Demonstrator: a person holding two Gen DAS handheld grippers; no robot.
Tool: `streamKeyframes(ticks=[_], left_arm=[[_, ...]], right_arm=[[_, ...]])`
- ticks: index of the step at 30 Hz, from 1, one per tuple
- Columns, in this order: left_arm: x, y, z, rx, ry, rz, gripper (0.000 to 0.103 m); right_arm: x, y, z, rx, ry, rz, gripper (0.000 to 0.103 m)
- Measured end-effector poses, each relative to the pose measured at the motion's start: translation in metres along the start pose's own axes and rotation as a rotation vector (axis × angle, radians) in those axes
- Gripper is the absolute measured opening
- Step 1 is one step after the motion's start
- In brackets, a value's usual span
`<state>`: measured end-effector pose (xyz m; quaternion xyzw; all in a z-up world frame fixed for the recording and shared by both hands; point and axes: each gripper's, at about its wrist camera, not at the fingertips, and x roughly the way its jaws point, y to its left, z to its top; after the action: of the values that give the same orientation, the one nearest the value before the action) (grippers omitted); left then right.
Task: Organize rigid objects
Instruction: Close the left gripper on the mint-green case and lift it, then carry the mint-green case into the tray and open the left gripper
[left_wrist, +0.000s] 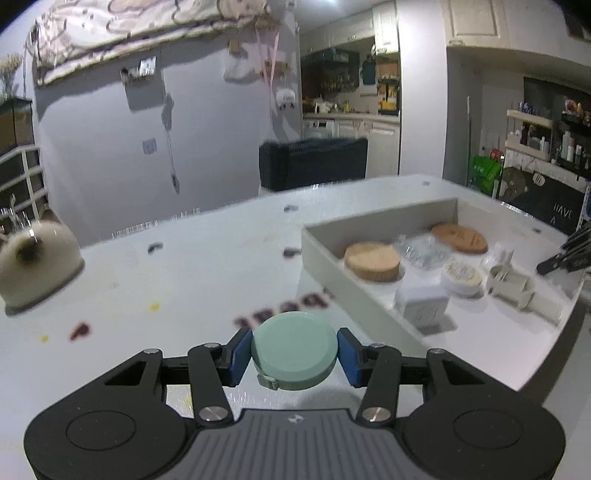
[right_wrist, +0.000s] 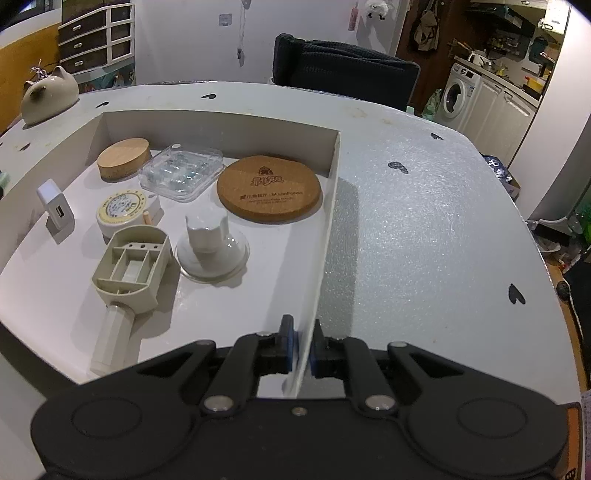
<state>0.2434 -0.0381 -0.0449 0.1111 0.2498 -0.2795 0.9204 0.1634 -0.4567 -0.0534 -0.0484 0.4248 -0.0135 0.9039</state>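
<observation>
My left gripper is shut on a round mint-green tape measure, held above the table, left of the white box. My right gripper is shut on the box's right wall near its front end. Inside the box lie a wooden lid, a clear plastic case, a cork coaster, a white USB charger, a round tin, a white suction cup and a beige handled holder.
A cat-shaped ceramic pot stands at the table's far left; it also shows in the right wrist view. A dark chair back stands behind the table. The right gripper's black tips show at the box's far side.
</observation>
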Motion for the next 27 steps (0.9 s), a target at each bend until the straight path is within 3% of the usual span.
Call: streamKeyframes(ticks=[8,18,27], left_arm=[[-0.029,-0.045,0.033,0.066,-0.106,-0.082,0.051],[0.028,-0.129,0.038,0.145,0.008,-0.274,0.05],[0.078,-0.157,0.033,0.135,0.127,-0.288,0.051]], right_arm=[[-0.001,-0.001,-0.002,-0.007,-0.013,0.007,0.01],[-0.002,-0.004,-0.004,-0.001,-0.026,0.02,0.009],[-0.003,-0.006,-0.005,0.009,-0.03,0.032,0.009]])
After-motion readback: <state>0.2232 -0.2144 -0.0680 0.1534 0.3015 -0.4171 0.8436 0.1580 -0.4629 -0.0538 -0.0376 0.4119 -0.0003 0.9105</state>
